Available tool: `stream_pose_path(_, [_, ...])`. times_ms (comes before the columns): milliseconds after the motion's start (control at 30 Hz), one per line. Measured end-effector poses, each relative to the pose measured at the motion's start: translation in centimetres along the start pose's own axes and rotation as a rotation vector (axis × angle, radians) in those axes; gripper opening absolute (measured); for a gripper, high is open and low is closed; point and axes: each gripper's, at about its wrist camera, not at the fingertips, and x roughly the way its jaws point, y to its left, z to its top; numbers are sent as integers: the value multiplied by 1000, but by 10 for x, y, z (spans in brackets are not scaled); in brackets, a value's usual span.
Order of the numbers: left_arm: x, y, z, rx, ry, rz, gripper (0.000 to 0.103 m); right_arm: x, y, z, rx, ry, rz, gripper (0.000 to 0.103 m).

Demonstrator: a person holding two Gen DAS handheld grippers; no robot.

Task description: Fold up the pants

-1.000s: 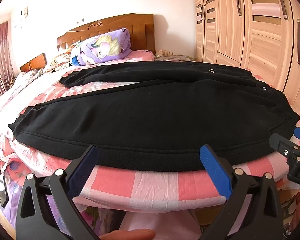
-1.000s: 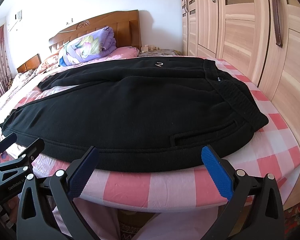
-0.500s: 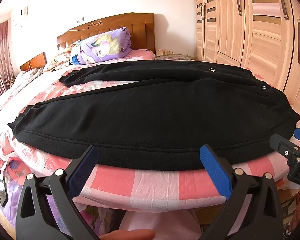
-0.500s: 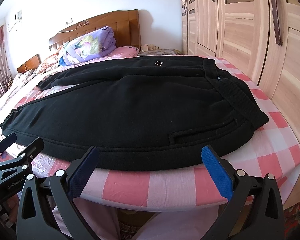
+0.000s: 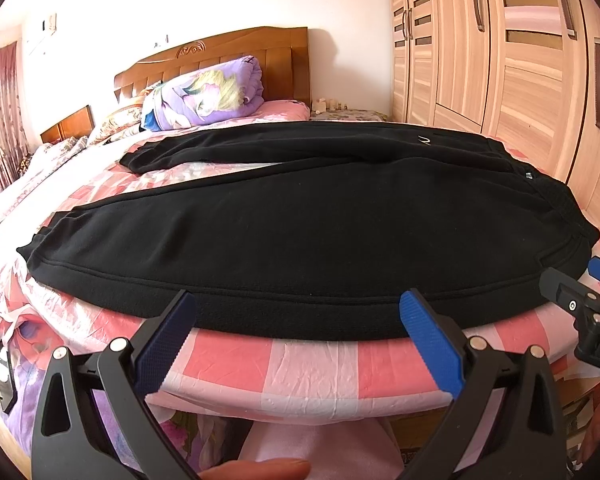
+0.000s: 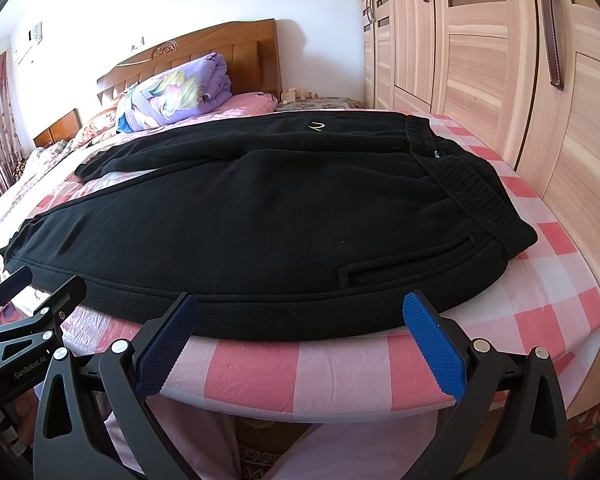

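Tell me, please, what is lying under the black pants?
Under the black pants lies a pink checked sheet on the bed; it shows around the pants and between the two legs. Whatever is directly beneath the fabric is covered and cannot be seen.

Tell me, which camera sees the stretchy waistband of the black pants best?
The right wrist view. There the ribbed waistband of the pants runs in full across the bed's pink checked sheet, ridges clear. The left wrist view shows the waistband only squeezed at the picture's right side, its ribs hard to make out.

1 pants (image 5: 300, 232), 2 claws (image 5: 300, 344) (image 6: 300, 344), 1 quilt (image 5: 208, 96), 1 bed (image 5: 320, 368).
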Motion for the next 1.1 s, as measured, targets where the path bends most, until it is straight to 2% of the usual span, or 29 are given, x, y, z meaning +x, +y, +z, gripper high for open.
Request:
stream_pose_path(133, [1,1,2,13,3,3,102,-2,-1,8,-31,-22,17,99])
stream_pose_path(233, [3,2,17,66,-13,26,102,-4,-7,27,-68,-47,63,99])
stream_pose_path(367, [11,18,64,129,-52,-17,102,4,-22,88,-135,-118,131,99])
stream_pose_path(467, [20,26,119,180,-137,3,102,36,-30,146,-227,-138,179,99])
stream_pose_path(533, [28,28,155,204,-179,-5,102,69,-29,183,-301,-108,203,99])
stream_pose_path(600, [44,34,194,173,-191,-25,102,123,-29,223,-355,15,228,99])
stream_pose_path(667, [64,41,229,105,-231,-17,102,172,-30,252,-388,107,245,99])
stream_pose_path(700, [75,40,241,109,-236,2,102,195,-33,264,-403,134,240,99])
stream_pose_path(767, [109,32,267,186,-187,64,102,247,-35,284,-431,192,201,99])
stream_pose_path(833, [141,29,286,238,-93,69,102,290,-41,297,-439,249,178,99])
stream_pose_path(900, [192,27,303,279,78,-16,102,330,-46,308,-430,296,182,99])
stream_pose_path(933, [211,27,308,271,111,-31,102,342,-47,312,-425,310,191,99])
stream_pose_path(1033, [251,31,317,246,143,-35,102,376,-50,321,-434,347,254,99])
stream_pose_path(1100, [283,33,321,209,245,-106,102,394,-53,325,-444,381,275,98])
